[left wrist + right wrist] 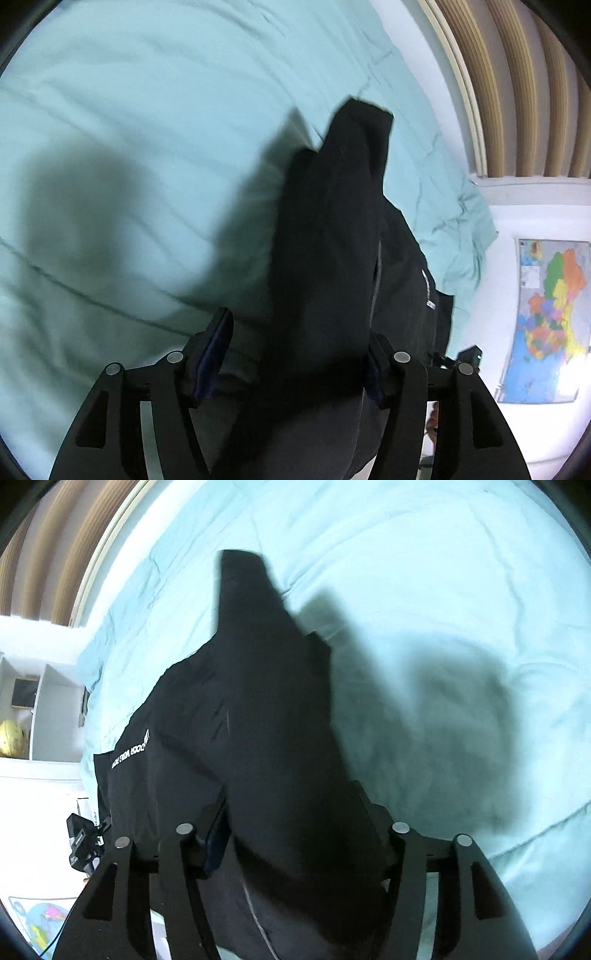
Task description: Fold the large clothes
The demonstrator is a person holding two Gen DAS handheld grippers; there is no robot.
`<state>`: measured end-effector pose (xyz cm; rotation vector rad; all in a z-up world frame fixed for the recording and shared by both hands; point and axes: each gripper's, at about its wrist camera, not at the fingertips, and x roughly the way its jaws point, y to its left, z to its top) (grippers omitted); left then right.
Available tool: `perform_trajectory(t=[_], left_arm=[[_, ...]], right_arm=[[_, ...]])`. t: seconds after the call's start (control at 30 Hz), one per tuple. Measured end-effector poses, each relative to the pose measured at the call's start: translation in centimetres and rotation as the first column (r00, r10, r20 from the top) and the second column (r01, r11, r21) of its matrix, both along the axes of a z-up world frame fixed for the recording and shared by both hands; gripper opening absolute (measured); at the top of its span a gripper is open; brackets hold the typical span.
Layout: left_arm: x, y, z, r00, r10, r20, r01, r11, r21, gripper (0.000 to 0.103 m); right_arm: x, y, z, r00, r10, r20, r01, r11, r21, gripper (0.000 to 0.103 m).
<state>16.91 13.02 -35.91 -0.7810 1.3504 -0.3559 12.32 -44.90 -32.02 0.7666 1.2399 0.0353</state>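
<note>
Both wrist views are filled by one black garment (325, 236) draped over a pale green bedspread (110, 110).

Left gripper (295, 354): jaws are seen spread, with cloth running out between them and away ahead. A gap shows beside the left pad, so no pinch is read there. At the right pad the cloth lies against or just in front of the pad; contact cannot be settled, the frame being blurred.

Right gripper (299, 834): jaws likewise spread, garment (266, 716) lying between and beyond them. The left pad is clear of the cloth edge; the right pad is hidden behind the fold.

Placement: a long dark panel extends ahead of each jaw pair, tapering to a squared end, likely a sleeve or folded edge. White lettering (129, 753) is seen to the left of the right jaws, on a flatter layer beneath.

Judgement: the cloth appears to be let go onto the bedspread (443, 572) so that the fold can settle; both panels lie roughly along the jaw lines, as expected if the two edges were carried over together.

A wall map (550, 317) is seen right of the left jaws.
</note>
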Motion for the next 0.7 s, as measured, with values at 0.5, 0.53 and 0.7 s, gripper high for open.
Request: perform_trajectory(t=[0.5,0.53,0.7], left_arm=[[-4.1,-7.5,12.2,0.925,-0.242,0.292,0.141,0.934,0.328,0.065],[-4.5,-8.9,11.8,0.917,-0.279,0.285,0.161,0.912,0.376,0.065],[-4.6,-12.0,6.4,0.941,-0.296,0.165,0.177,0.844,0.506,0.065]], right_arm=[[-6.4,3.6,7.9,0.994,0.085,0.066,-0.061,0.948,-0.313,0.076],[-6.2,5.2,7.8,0.993,0.103,0.065,-0.075,0.936,-0.344,0.076],[-5.1,10.7,4.7,0.987,0.157,0.011,-0.140,0.906,-0.399,0.076]])
